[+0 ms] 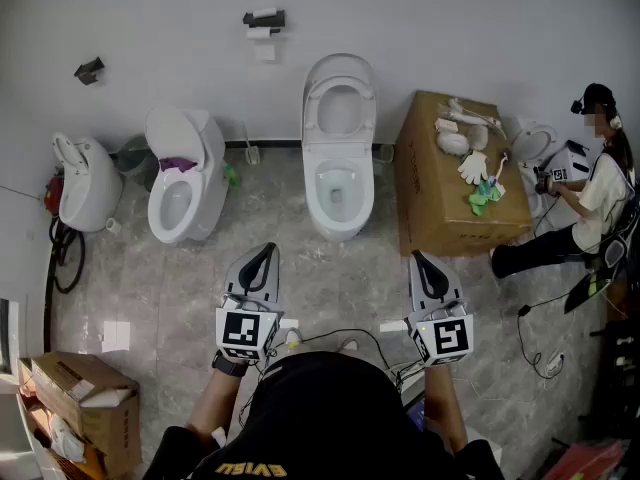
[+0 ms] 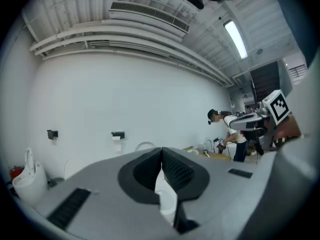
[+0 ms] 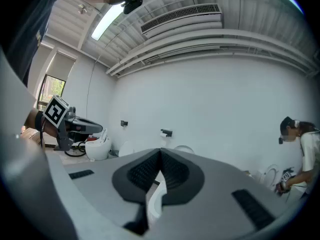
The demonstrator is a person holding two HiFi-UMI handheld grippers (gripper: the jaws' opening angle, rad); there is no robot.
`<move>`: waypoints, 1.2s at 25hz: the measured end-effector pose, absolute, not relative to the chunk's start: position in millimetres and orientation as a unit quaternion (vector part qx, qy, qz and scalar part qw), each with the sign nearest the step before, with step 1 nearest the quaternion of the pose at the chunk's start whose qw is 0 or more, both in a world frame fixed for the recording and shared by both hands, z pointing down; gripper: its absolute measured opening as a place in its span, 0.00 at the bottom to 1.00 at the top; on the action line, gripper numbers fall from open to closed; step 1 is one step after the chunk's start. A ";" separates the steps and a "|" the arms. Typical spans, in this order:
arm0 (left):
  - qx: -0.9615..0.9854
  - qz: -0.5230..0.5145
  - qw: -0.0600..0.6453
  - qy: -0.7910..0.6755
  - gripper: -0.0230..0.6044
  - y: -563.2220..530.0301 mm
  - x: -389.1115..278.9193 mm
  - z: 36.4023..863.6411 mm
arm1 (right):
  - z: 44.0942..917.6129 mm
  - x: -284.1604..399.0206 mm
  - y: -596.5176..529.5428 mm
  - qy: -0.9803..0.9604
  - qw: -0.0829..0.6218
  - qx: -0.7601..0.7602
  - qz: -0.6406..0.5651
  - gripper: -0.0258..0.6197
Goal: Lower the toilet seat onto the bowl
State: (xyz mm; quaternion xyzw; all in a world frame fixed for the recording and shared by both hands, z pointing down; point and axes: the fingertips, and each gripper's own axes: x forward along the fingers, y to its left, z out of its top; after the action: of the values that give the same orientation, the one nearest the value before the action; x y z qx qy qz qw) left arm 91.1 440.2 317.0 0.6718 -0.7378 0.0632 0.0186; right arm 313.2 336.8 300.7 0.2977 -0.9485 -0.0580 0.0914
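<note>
**Inspector:** Head view. What is recorded of the task?

**Assessor:** The toilet seat is found raised against the wall, above the bowl. Lowering is judged not yet begun. The left gripper and the right gripper are held about level, well short of the bowl. Each has its jaws pressed together, with nothing between them.

**Inspector:** What is called for next?

**Assessor:** An approach across the tiled floor is judged necessary. The seat's upper rim is then to be met, tipped forward and eased down rather than dropped.

**Inspector:** Obstructions?

**Assessor:** None is noted on the direct path. A cardboard box bearing a white glove is set just beside the bowl on the right. A second toilet is stood to the left. A seated person is noted well apart at the far right.

**Inspector:** Left gripper view?

**Assessor:** The jaws are seen closed tip to tip and empty. The raised seat is glimpsed beyond them, and a paper holder is noted on the wall.

**Inspector:** Right gripper view?

**Assessor:** The same is recorded: the pads are met, nothing is pinched, and the raised seat is in line ahead.
</note>
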 end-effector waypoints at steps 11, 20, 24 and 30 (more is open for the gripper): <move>0.698 0.078 0.003 -0.711 0.06 429.8 100.7 313.6 | 297.8 300.5 338.7 -0.950 0.088 0.293 -0.060 0.03; 0.713 0.100 -0.003 -0.694 0.06 423.3 108.0 319.6 | 302.0 305.0 331.1 -0.945 0.096 0.308 -0.049 0.03; 0.710 0.100 0.001 -0.697 0.06 427.2 103.3 323.4 | 302.3 303.0 331.1 -0.944 0.098 0.310 -0.052 0.03; 0.711 0.102 0.007 -0.696 0.06 428.8 104.4 327.8 | 300.6 302.3 332.0 -0.944 0.103 0.309 -0.055 0.09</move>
State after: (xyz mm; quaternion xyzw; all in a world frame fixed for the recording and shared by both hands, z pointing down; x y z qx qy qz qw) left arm 104.4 428.8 327.8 0.7109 -0.6959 0.1018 0.0066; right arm 302.3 332.0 300.6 0.3088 -0.9440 -0.0547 0.1025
